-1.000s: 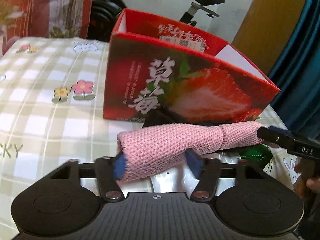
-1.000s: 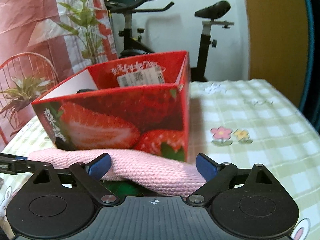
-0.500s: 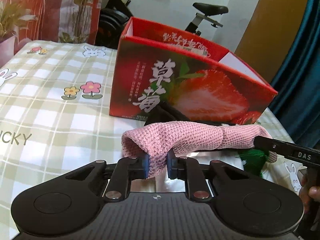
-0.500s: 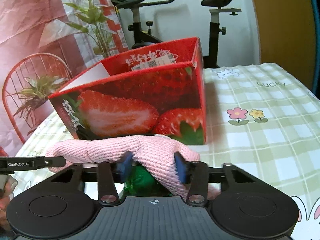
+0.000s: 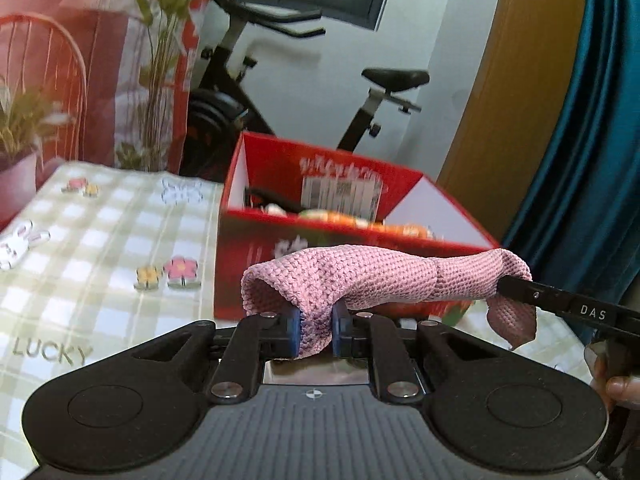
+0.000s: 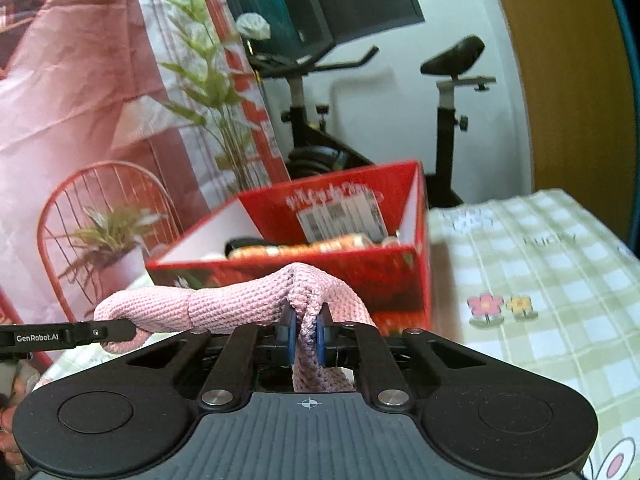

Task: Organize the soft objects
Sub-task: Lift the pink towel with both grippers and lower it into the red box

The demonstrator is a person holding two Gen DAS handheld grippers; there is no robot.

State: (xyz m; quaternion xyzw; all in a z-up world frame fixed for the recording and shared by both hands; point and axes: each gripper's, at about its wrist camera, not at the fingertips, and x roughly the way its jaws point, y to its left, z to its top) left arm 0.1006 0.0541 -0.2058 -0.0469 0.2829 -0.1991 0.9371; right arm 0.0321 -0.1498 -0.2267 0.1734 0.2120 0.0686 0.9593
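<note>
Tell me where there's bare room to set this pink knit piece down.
The checked tablecloth left of the red box is bare, as is the cloth right of it. The box already holds orange items. Both tools grip the pink knit piece.

Home: exercise bike [image 5: 304, 92], checked tablecloth [image 6: 540, 280]

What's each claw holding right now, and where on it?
Both grip the pink knitted piece: left claw pinches one end, right claw the other.

We count one pink knitted piece [image 5: 372, 280], two grippers, left [image 5: 313, 330] and right [image 6: 307, 334], one red box [image 5: 320, 236], and one exercise bike [image 6: 400, 120].
</note>
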